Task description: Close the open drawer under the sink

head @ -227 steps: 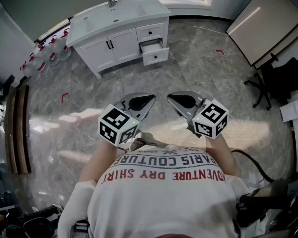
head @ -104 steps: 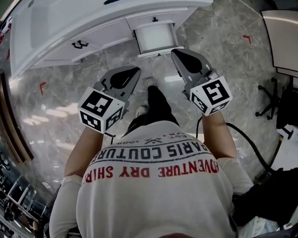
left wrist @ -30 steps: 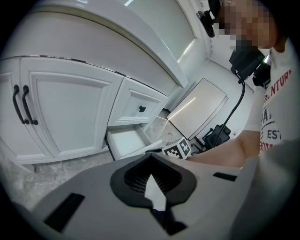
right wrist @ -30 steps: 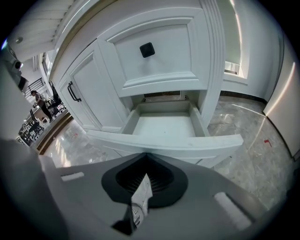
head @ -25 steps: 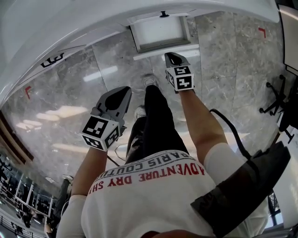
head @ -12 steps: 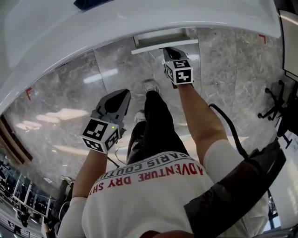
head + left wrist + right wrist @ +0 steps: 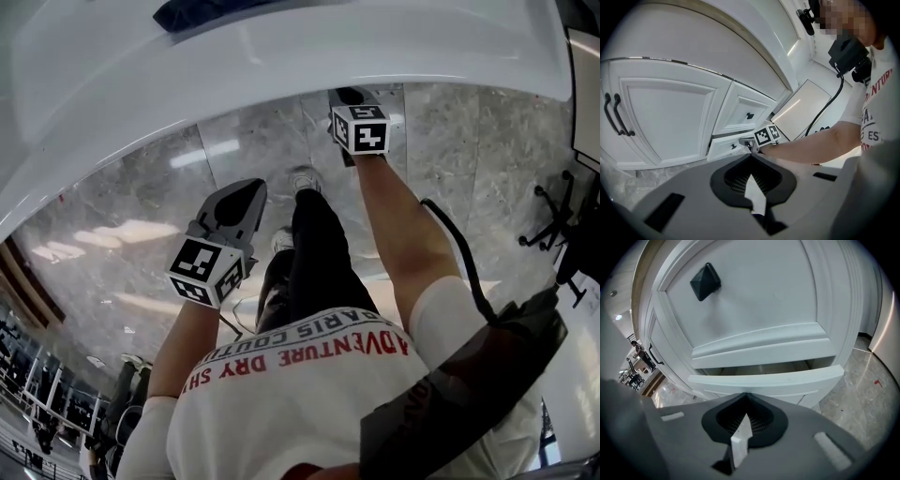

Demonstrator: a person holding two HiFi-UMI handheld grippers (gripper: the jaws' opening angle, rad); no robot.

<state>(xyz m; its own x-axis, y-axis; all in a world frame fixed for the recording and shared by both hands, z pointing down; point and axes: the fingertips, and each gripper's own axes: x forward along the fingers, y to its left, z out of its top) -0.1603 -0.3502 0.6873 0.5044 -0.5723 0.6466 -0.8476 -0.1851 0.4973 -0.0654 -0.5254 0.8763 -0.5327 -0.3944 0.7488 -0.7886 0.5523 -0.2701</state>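
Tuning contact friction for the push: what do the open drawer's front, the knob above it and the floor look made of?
Drawer front: painted wood or MDF probably, smooth white satin, moulded edges.
Knob: dark matte, faceted; metal or plastic, can't tell.
Floor: polished grey veined stone or stone-look tile, shows glare.

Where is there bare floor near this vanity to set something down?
Bare floor lies left of the left tongs by the vanity, and right of the right arm toward the chair. Crowded at the drawer: right tongs and shoes.
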